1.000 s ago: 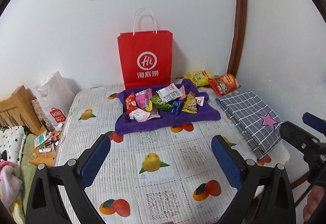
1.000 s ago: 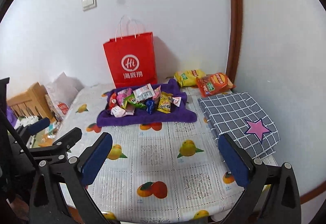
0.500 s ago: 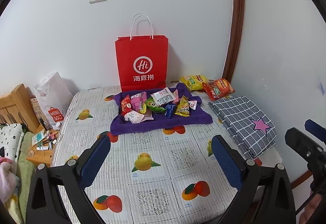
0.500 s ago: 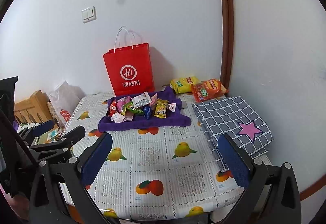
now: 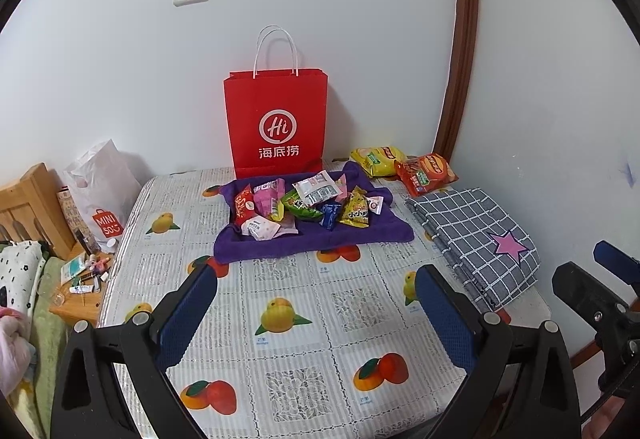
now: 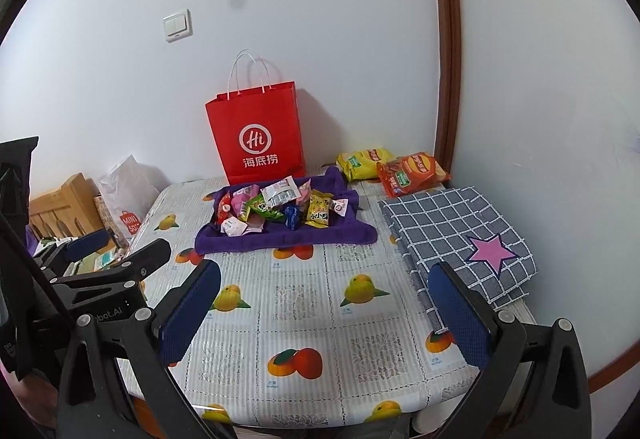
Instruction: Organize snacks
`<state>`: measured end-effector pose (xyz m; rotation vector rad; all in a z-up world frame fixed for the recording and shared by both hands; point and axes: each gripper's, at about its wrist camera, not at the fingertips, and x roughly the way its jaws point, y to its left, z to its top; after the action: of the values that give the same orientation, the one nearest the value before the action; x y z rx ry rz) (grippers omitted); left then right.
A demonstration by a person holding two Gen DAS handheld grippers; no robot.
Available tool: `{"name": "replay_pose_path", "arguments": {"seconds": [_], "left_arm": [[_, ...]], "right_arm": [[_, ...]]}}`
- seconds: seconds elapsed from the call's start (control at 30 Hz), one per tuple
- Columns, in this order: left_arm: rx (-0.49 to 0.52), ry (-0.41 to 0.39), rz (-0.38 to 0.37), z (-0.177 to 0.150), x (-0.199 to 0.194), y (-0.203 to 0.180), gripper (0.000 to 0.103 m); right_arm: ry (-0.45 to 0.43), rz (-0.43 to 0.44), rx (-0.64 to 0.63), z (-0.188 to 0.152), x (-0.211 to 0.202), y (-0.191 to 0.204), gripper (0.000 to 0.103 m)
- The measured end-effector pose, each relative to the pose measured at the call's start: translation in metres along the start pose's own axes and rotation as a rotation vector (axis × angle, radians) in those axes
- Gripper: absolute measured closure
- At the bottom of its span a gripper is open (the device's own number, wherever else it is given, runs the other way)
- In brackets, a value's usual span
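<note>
Several small snack packets (image 5: pixel 304 203) lie in a pile on a purple towel (image 5: pixel 312 239) at the back of the table; the pile also shows in the right wrist view (image 6: pixel 280 209). A red paper bag (image 5: pixel 276 127) stands upright behind the towel against the wall. A yellow chip bag (image 5: pixel 376 159) and a red chip bag (image 5: pixel 426 173) lie at the back right. My left gripper (image 5: pixel 316 313) is open and empty, over the near part of the table. My right gripper (image 6: pixel 326 309) is open and empty, near the front edge.
A folded grey checked cloth (image 5: pixel 476 235) with a pink star lies on the right side of the table. The fruit-print tablecloth (image 5: pixel 288 359) covers the table. A white plastic bag (image 5: pixel 104 199) and a wooden bed frame (image 5: pixel 24 207) stand to the left. Walls close the back and right.
Both grippers have pulled back and up from the table, so the snacks and bag look smaller and farther. Nothing on the table has moved. Both grippers stay open.
</note>
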<state>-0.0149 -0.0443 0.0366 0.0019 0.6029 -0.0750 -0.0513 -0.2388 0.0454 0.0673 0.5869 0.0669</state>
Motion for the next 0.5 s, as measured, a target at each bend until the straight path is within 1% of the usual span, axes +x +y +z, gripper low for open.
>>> {"name": "replay_pose_path", "arguments": {"seconds": [0.5], "left_arm": [[0.002, 0.000, -0.002, -0.0015, 0.0004, -0.0027, 0.003]], "right_arm": [[0.008, 0.004, 0.013, -0.0038, 0.0037, 0.0008, 0.001]]}}
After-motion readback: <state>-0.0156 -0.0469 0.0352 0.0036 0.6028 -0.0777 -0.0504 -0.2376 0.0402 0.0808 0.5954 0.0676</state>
